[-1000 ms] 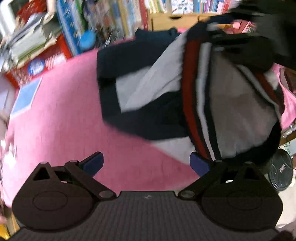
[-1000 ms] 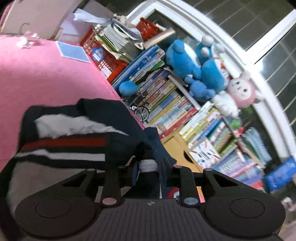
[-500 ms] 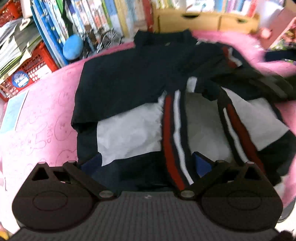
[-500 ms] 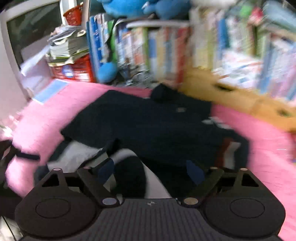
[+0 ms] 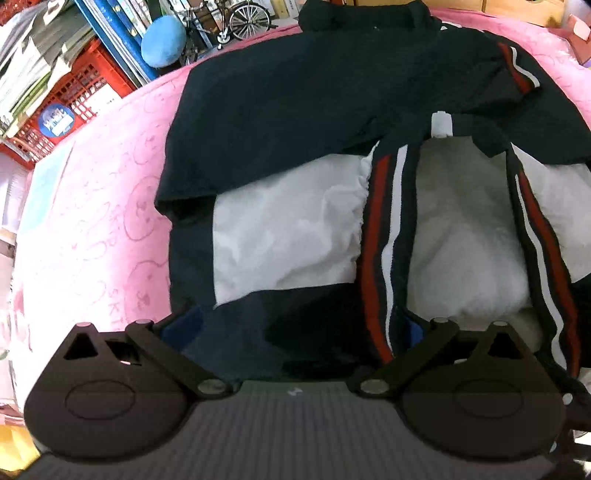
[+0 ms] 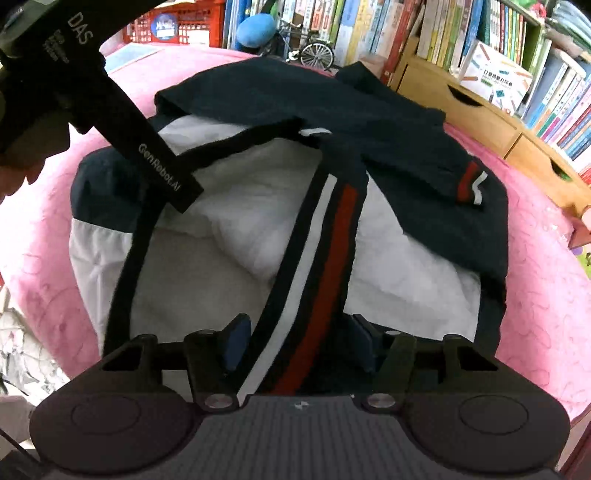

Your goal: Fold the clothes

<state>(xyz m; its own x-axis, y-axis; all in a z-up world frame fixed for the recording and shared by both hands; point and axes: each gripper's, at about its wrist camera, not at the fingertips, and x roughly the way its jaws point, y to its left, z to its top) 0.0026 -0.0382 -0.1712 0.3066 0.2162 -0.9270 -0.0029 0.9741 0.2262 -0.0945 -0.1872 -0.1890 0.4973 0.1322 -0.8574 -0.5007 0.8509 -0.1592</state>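
Note:
A navy jacket (image 5: 280, 96) with white panels and red-and-white striped bands lies spread on the pink cover (image 5: 92, 229), collar at the far end. My left gripper (image 5: 297, 326) is open wide over the jacket's near navy hem, one pad at each side of it. My right gripper (image 6: 300, 343) is open, and the striped front band (image 6: 325, 236) runs between its blue pads (image 6: 236, 341). I cannot tell whether the pads touch it. In the right wrist view, the left tool's black body (image 6: 74, 74) reaches in over the jacket's left side, with a hand (image 6: 14, 173) behind it.
Along the far edge of the pink cover stand books (image 6: 369, 22), a red crate (image 5: 74, 96), a blue ball (image 5: 164, 42) and a small toy bicycle (image 5: 243, 20). Wooden drawers (image 6: 476, 110) stand at the far right. The cover's edge drops off at the near left (image 6: 33, 332).
One second ago my right gripper was shut on a lifted part of the jacket. It has since let go and opened. The jacket now lies flat, and both grippers have come to its near hem.

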